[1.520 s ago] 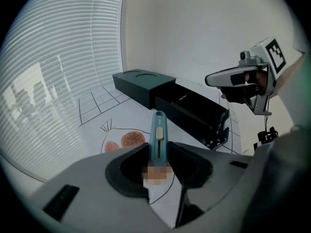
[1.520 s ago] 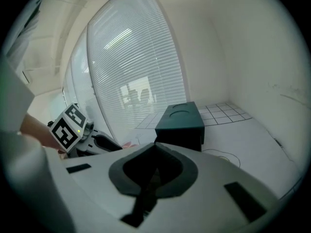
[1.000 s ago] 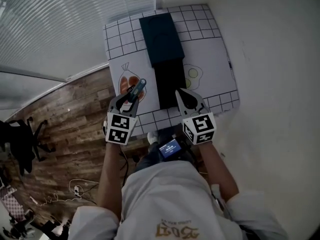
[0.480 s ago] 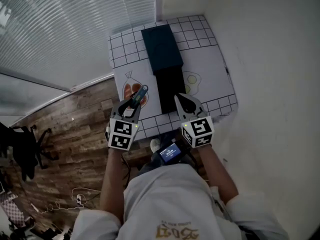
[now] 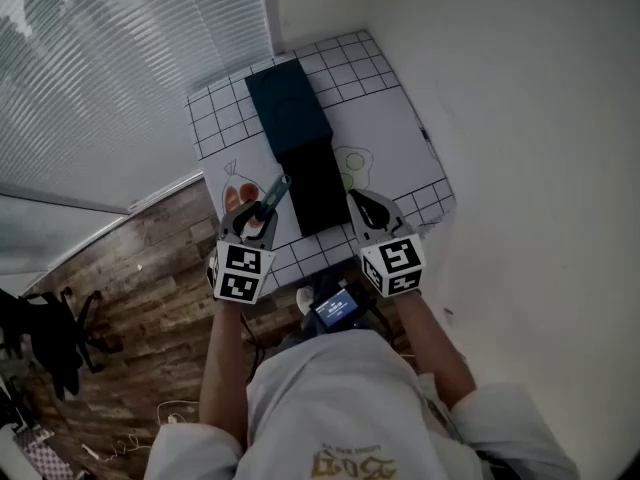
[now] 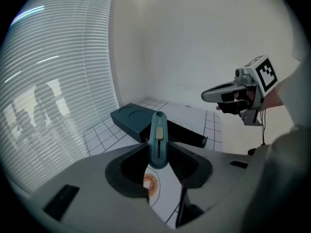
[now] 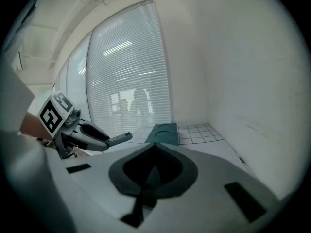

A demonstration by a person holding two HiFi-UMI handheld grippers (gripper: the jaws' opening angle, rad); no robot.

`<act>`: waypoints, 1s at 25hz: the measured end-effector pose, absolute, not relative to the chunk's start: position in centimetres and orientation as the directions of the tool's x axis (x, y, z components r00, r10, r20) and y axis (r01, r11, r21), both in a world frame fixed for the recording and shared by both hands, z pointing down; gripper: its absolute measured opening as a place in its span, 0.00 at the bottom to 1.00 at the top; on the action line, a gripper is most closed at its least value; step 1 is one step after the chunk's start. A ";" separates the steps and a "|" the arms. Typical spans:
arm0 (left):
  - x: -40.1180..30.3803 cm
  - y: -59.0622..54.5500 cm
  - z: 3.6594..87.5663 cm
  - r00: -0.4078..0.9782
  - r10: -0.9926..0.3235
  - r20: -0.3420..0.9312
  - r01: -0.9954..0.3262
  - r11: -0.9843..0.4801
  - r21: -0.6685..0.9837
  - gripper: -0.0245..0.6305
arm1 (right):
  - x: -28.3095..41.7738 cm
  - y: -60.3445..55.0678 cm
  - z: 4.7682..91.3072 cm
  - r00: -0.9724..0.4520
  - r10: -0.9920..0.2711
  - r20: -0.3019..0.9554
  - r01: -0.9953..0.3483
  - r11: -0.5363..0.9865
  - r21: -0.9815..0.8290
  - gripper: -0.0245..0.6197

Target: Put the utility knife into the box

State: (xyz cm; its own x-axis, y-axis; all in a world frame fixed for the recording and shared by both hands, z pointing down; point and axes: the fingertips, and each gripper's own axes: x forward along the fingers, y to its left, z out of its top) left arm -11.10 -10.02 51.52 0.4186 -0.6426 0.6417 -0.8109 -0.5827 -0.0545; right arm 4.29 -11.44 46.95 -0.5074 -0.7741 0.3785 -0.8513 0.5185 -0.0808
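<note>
Head view shows the left gripper (image 5: 255, 223) clamped on the teal utility knife (image 5: 272, 196), which it holds above the mat (image 5: 400, 138) just left of the box (image 5: 290, 108), the knife's far end slanting toward the box's black near section (image 5: 318, 183). At that section's near right corner hovers the right gripper (image 5: 362, 200), jaws pressed together with nothing between them.
</note>
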 end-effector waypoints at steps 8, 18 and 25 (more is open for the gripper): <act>-6.3 -11.2 51.0 0.504 -0.593 0.628 -0.730 -0.681 -0.057 0.24 | 9.3 -10.8 46.2 -0.394 -0.842 0.368 -0.914 0.400 -0.061 0.05; -3.9 -11.4 50.9 0.545 -0.543 0.639 -0.671 -0.740 -0.057 0.24 | 10.7 -9.9 45.0 -0.341 -0.875 0.344 -0.938 0.342 -0.060 0.05; -3.8 -11.6 52.0 0.543 -0.523 0.657 -0.660 -0.749 -0.051 0.24 | 10.9 -9.9 45.2 -0.333 -0.873 0.356 -0.941 0.333 -0.062 0.05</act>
